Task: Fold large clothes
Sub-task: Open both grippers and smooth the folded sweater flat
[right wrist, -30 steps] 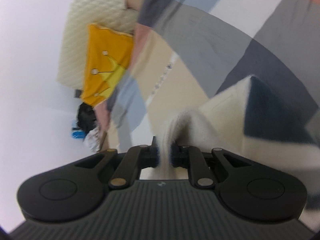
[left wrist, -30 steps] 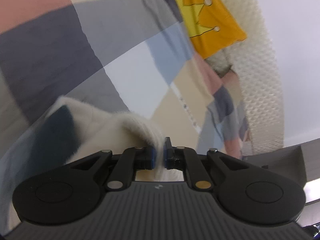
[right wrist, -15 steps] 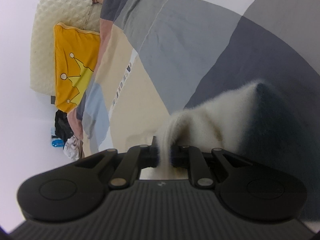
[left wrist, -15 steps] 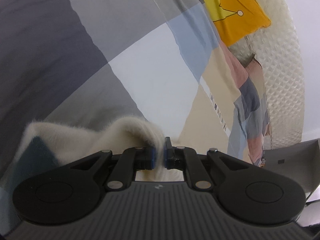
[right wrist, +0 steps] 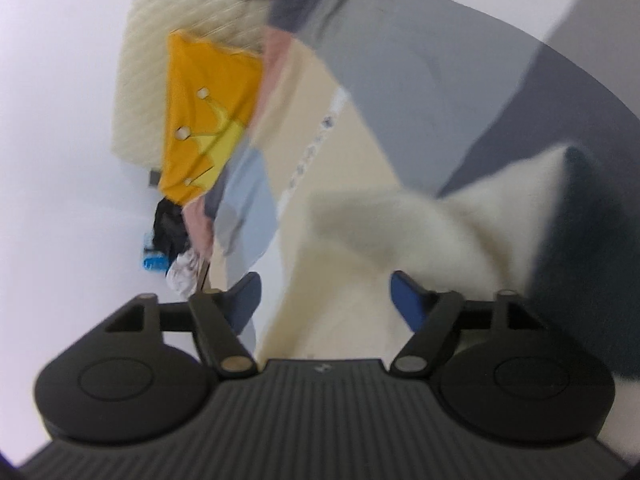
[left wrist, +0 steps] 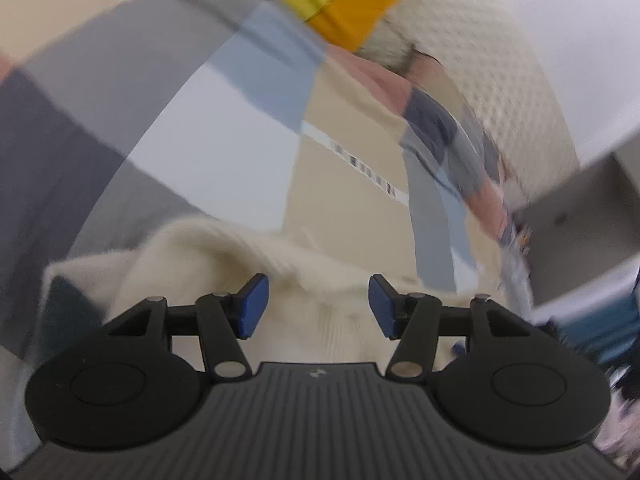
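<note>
Two hand-held grippers just opened, cream sweater released

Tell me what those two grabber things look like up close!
Both look alike. The left gripper and right gripper each have a dark grey ribbed body with a tiny logo, two round black discs at the sides, black link arms with silvery pins, and blue pads on the fingertips. No cables, hands or sleeves show.
</note>
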`<state>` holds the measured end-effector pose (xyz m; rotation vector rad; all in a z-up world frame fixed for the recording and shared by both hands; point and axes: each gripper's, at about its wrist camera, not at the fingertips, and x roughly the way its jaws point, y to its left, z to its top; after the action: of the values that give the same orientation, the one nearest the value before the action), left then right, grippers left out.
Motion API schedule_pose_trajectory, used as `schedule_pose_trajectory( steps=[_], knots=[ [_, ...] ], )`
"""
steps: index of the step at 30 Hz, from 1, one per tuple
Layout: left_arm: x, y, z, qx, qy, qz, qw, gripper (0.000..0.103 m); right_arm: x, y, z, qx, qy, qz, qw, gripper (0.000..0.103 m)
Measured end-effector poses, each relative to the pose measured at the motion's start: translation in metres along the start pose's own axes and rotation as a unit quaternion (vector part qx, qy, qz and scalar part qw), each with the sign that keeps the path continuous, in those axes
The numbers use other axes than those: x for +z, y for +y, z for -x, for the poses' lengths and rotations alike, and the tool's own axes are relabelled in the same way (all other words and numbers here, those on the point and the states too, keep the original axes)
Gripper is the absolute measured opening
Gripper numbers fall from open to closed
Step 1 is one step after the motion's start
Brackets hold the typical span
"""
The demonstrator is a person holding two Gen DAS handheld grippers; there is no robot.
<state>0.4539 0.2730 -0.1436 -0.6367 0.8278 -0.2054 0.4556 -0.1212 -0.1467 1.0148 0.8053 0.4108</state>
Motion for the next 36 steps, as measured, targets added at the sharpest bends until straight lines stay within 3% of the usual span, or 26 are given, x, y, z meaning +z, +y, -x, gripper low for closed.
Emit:
schedule_pose_trajectory(
  steps=[3,6,11,13,16,20,22,29,36],
  knots=[
    [-0.016,-0.026,-0.001,0.023,0.002,-0.065,0.9976,0.061,-0.013,0.024,0.001,-0.001,0.011,0.081,0.997,0.075],
    [-0.030,-0.040,-0.016,0.044,0.025,-0.093,0.9944,0.061,-0.026,0.041,-0.003,-0.031,0.011,0.166,0.986,0.075],
    [-0.039,-0.044,-0.030,0.115,-0.003,-0.148,0.9822,0.061,-0.033,0.045,-0.023,-0.118,-0.005,0.266,0.957,0.041],
    [-0.032,-0.038,-0.036,0.138,-0.016,-0.148,0.9791,0.061,-0.028,0.041,-0.032,-0.157,-0.016,0.288,0.944,0.032],
    [-0.016,-0.022,-0.047,0.160,-0.029,-0.129,0.9782,0.061,-0.017,0.032,-0.038,-0.181,-0.033,0.297,0.937,0.024],
    [0.004,0.005,-0.066,0.163,-0.024,-0.088,0.9824,0.060,-0.006,0.021,-0.044,-0.183,-0.036,0.290,0.939,0.022],
    [0.008,0.014,-0.071,0.159,-0.028,-0.076,0.9840,0.060,-0.006,0.020,-0.049,-0.188,-0.041,0.301,0.934,0.022],
    [0.006,0.015,-0.089,0.170,-0.016,-0.088,0.9813,0.060,-0.009,0.013,-0.059,-0.199,-0.028,0.317,0.927,0.021],
    [0.001,-0.001,-0.072,0.170,-0.022,-0.098,0.9804,0.060,-0.017,0.028,-0.050,-0.193,-0.031,0.340,0.920,0.023]
  ],
)
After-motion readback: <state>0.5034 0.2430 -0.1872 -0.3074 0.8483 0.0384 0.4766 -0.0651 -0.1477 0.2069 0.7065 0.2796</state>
